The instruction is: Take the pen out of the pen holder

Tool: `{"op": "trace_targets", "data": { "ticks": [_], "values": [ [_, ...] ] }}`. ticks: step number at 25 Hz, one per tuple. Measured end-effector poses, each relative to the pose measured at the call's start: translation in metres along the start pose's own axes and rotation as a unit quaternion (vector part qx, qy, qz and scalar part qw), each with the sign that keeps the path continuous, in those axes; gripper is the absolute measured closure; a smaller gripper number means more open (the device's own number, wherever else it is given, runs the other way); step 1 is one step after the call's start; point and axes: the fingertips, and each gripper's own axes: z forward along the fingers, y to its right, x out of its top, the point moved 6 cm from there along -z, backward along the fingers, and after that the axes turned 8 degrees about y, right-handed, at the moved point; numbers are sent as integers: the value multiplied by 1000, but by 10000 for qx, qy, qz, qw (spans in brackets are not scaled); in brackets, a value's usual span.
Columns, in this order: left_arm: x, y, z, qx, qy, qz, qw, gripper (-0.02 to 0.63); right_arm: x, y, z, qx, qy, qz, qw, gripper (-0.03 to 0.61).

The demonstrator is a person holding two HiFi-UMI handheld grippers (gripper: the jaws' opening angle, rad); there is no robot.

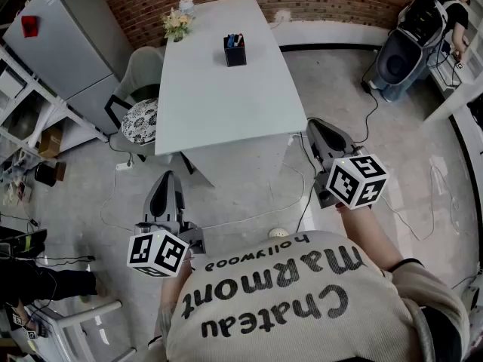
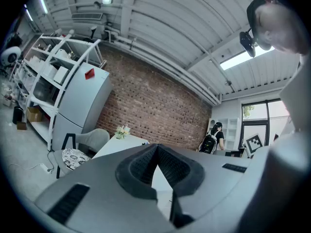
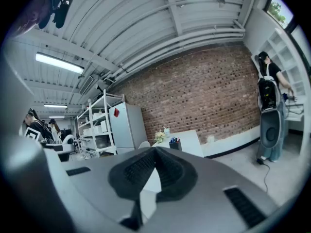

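A black pen holder [image 1: 235,51] with several pens [image 1: 234,40] stands upright toward the far end of the white table [image 1: 226,104]. In the right gripper view the holder [image 3: 175,144] shows small, just above the jaws. Both grippers hang over the floor, short of the table's near edge. My left gripper [image 1: 166,179] is shut with nothing in it, its jaws meeting at the tip [image 2: 156,146]. My right gripper [image 1: 314,125] is shut and empty too [image 3: 155,150]. The left gripper view does not show the holder.
A small flower vase [image 1: 176,25] sits at the table's far left corner. A grey chair with a patterned cushion [image 1: 141,119] stands left of the table, with a fridge [image 1: 68,44] and shelves beyond. Cables cross the floor. A person with a backpack [image 1: 426,13] stands at far right.
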Motion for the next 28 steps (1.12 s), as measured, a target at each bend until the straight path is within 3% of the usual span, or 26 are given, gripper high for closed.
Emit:
{"op": "trace_targets", "data": {
  "ticks": [8, 15, 22, 28],
  "values": [
    [5, -4, -7, -110, 36, -32, 9999, 612, 2, -11, -5, -21, 31, 22, 10000, 575],
    [3, -14, -13, -339, -70, -59, 9994, 612, -8, -19, -20, -157, 229, 482, 9985, 575],
    [-10, -18, -24, -420, -267, -188, 9986, 612, -38, -19, -40, -603, -303, 674, 9954, 575],
    [-15, -40, -27, -169, -317, -250, 9990, 612, -52, -20, -16, -569, -465, 1078, 9914, 575]
  ]
}}
